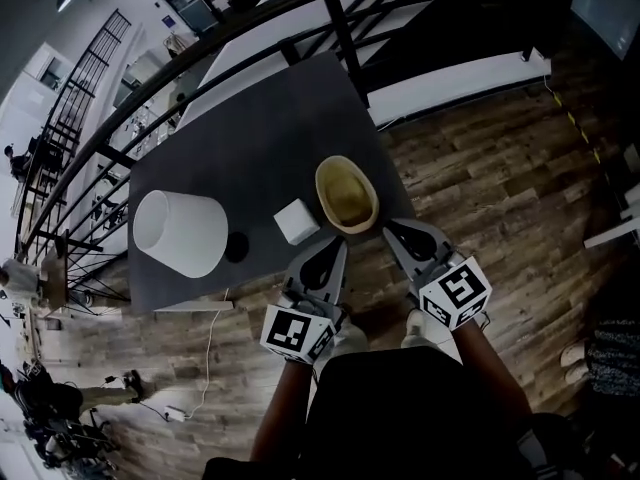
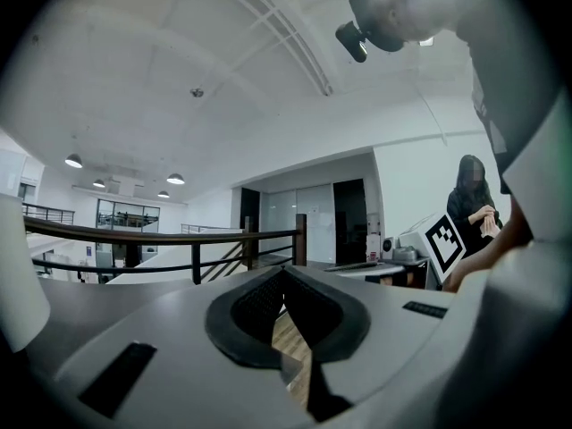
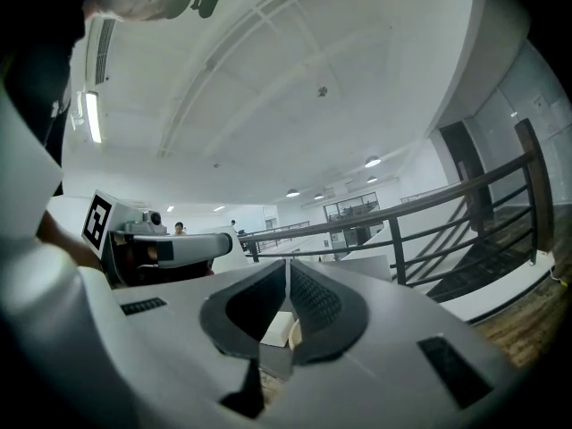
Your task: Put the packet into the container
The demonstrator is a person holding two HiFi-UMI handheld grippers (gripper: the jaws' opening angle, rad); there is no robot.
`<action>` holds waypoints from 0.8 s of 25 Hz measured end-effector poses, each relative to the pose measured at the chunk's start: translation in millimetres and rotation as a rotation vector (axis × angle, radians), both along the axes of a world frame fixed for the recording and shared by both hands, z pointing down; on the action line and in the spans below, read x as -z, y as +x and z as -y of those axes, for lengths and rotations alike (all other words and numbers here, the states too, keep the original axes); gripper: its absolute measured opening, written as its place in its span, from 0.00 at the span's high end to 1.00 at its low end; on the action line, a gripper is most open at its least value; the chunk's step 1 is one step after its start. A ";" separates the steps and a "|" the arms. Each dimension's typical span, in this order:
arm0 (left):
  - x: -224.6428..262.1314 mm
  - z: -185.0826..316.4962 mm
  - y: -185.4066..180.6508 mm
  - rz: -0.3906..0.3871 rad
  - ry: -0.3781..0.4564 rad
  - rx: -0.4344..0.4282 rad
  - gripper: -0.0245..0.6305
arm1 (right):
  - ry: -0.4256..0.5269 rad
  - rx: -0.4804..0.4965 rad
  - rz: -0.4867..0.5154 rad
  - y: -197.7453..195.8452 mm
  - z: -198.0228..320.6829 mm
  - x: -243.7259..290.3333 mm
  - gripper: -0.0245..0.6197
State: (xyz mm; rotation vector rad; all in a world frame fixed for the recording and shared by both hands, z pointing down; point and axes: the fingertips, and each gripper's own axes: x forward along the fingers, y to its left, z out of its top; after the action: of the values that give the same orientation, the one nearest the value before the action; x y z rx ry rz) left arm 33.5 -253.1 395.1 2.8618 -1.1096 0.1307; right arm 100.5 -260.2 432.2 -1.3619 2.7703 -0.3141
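Presently the packet (image 1: 296, 220), a small white square block with softened corners, lies flat on the table (image 1: 250, 128), just beside the left rim of the container (image 1: 347, 194) and outside it. The container is an oval, tan, smooth-walled bowl with an open top. The left gripper (image 1: 342, 245) and right gripper (image 1: 386, 231) sit at the table's near edge, flanking the container's near end. Each has its ribbed black jaws clenched together, grasping nothing. Further left stands a large white tapered cylinder (image 1: 180, 231), with a small black round item (image 1: 236, 247) beside it. The tabletop is dark grey and matte. The floor (image 1: 480, 178) is wood plank. A black metal railing (image 1: 347, 48) runs beyond the table.
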 end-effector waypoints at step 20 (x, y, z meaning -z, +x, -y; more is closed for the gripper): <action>-27.2 59.8 -111.1 -0.078 -0.028 -0.004 0.95 | -0.116 0.202 -0.315 -116.3 64.1 -43.9 0.90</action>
State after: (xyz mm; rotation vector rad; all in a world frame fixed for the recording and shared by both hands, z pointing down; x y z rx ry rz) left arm -77.5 -312.9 422.2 2.8181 -1.0791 0.0347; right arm -15.8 -324.3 476.1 -1.2509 3.2074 -0.2937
